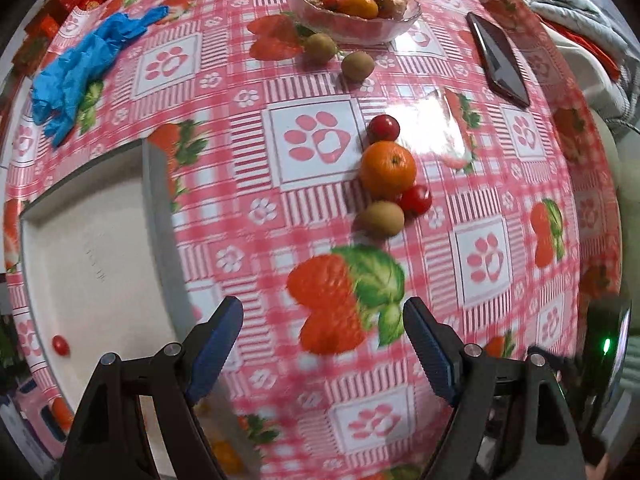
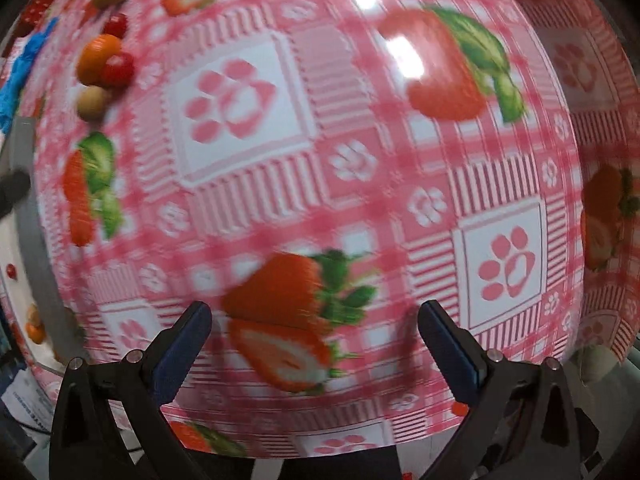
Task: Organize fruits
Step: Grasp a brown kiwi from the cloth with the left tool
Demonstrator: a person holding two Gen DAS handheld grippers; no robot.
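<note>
While upright, orange point(image 1: 388, 168), stem up.

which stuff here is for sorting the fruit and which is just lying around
For the job: orange mandarin, red cherry tomatoes, brown kiwis, clear glass fruit bowl, white rectangular tray.
Lying about: crumpled blue glove, black phone.

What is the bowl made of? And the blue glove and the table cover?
Bowl: looks like clear glass, maybe plastic; you can see the fruit through its wavy wall.
Glove: thin rubbery stuff, crumpled and a bit shiny.
Table cover: probably plastic-coated cloth; bright light glares off its smooth printed surface.
</note>
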